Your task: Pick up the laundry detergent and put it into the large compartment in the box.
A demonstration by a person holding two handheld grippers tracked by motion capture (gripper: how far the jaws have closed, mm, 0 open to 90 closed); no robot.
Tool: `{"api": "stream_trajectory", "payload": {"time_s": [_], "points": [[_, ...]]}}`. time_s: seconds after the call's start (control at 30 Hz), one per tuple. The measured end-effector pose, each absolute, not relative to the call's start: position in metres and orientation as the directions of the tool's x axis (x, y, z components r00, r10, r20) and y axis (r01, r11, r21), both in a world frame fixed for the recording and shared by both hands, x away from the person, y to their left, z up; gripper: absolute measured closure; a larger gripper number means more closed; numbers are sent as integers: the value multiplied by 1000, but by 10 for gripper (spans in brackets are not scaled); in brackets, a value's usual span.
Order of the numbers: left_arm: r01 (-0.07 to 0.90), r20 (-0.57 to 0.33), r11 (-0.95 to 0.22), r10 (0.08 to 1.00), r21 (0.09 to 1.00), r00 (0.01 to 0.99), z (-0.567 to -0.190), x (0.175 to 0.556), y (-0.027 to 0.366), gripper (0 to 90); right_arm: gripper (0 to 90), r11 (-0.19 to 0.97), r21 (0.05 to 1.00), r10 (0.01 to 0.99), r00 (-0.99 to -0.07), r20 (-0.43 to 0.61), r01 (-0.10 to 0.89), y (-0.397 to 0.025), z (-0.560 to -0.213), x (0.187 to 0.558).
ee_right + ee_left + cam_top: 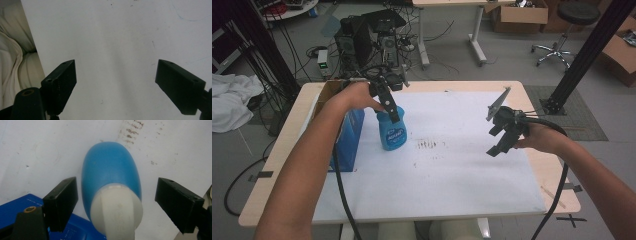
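A blue plastic bottle (391,132) with a white neck stands upright on the white sheet, left of centre. My left gripper (392,113) hangs right over its top, open, its jaws on either side of the neck and apart from it. In the left gripper view the bottle (110,175) fills the gap between the jaws of the left gripper (116,202), white neck nearest the camera. My right gripper (502,144) is held above the sheet's right part, open and empty. In the right gripper view the right gripper (116,82) looks down on bare white sheet.
A blue box (348,142) stands just left of the bottle, against a cardboard box (326,92) at the table's left edge. Dark smudges (427,145) mark the white sheet (452,180) near its middle. Cables, computer gear and a stool lie on the floor beyond the table.
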State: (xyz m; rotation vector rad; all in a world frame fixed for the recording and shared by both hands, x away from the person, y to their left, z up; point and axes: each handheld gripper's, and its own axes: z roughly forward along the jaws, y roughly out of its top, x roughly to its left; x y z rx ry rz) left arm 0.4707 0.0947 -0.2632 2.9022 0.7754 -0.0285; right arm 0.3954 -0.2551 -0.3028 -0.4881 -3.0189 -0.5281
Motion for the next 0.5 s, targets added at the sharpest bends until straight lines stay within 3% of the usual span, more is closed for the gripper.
{"api": "stream_trajectory", "payload": {"time_s": [0.5], "points": [[527,-43,-845,525,91,850,-279,472,93,192,170,891,329,301,-949,92,314,-257,-305,395]]}}
